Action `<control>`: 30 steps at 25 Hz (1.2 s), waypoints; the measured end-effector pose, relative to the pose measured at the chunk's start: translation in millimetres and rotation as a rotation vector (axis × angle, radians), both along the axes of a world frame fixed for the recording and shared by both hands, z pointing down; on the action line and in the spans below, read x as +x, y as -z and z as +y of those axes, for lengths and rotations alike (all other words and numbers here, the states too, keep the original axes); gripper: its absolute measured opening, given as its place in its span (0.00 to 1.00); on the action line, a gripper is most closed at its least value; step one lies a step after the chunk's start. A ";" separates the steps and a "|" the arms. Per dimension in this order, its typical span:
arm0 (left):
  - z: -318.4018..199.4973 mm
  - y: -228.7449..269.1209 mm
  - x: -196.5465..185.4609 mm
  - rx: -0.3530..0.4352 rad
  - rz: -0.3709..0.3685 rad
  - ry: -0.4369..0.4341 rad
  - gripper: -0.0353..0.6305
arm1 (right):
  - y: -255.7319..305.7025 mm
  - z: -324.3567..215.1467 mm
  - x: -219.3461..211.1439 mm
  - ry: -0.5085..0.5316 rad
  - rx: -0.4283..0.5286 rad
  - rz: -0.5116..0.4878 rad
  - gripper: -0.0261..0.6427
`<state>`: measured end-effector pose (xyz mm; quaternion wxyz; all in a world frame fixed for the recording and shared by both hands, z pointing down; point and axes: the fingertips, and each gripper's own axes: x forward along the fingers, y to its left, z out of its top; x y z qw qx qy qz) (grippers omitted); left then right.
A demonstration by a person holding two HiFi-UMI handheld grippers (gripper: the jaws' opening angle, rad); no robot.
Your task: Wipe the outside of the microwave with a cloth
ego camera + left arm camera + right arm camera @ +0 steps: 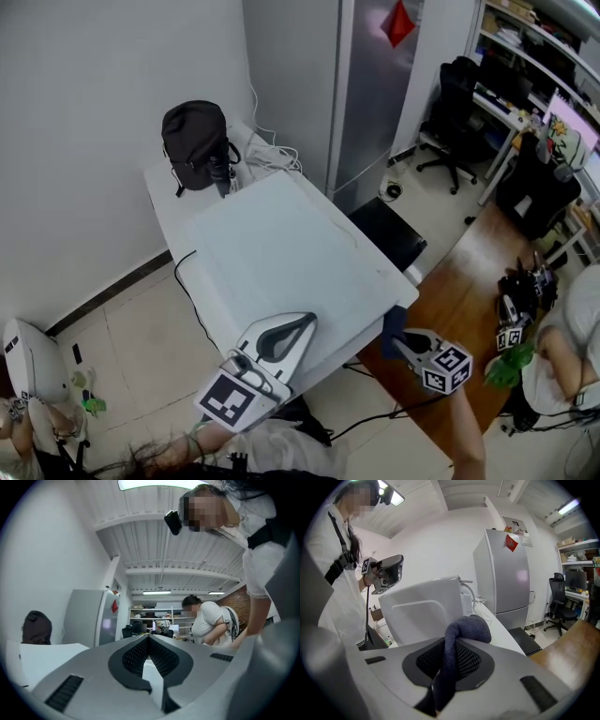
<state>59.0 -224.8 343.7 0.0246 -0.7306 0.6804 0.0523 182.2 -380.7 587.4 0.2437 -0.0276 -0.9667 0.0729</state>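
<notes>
Right gripper clamped on a dark blue-grey cloth: the fabric runs up between the jaws and bunches in a knot above the tips. Left gripper has its jaws drawn together, or very nearly, with nothing between them. The microwave, a white box, stands at the near end of a white table, and its top fills the middle of the head view. At the table's far end sit a black bag and a tangle of white cables. A grey refrigerator stands beyond the table's far right corner. The microwave's long axis seems to run away from the person, toward the bag. In the head view the right gripper hangs at the microwave's near right corner, and the cloth sits just beside the right-hand face; whether it touches I cannot tell. From the right gripper view the microwave lies ahead and to the left, one panelled face turned toward the camera. The left gripper hovers over the near edge of the top, pointing along it. Judgement: wiping is at its start or between strokes. The right, cloth-bearing gripper is the nearer one for that right face and would need to press the cloth leftward onto it and sweep along the long axis. The bunched cloth offers little flat contact.
</notes>
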 end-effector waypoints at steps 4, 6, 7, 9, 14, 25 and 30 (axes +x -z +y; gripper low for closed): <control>-13.2 -6.0 27.3 -0.020 0.017 -0.092 0.03 | -7.5 9.3 3.1 -0.024 0.006 -0.009 0.15; -13.4 -6.0 33.5 -0.015 0.035 -0.113 0.03 | -4.9 6.2 1.8 -0.060 0.025 -0.019 0.15; -12.2 -5.0 35.4 -0.009 0.043 -0.121 0.03 | -1.7 1.7 3.2 -0.098 0.031 -0.031 0.15; -7.6 -1.9 36.1 0.001 0.060 -0.132 0.03 | 8.0 -9.2 13.5 -0.215 0.044 -0.074 0.15; 14.0 2.6 2.5 0.015 0.102 -0.082 0.03 | 60.3 2.6 51.3 -0.514 0.057 -0.233 0.15; 84.7 -32.8 -119.2 0.023 0.109 -0.036 0.03 | 116.2 170.3 37.5 -0.983 0.008 -0.365 0.15; 140.5 -57.6 -156.2 0.014 0.092 -0.251 0.03 | 134.0 265.0 -11.7 -1.141 0.043 -0.443 0.15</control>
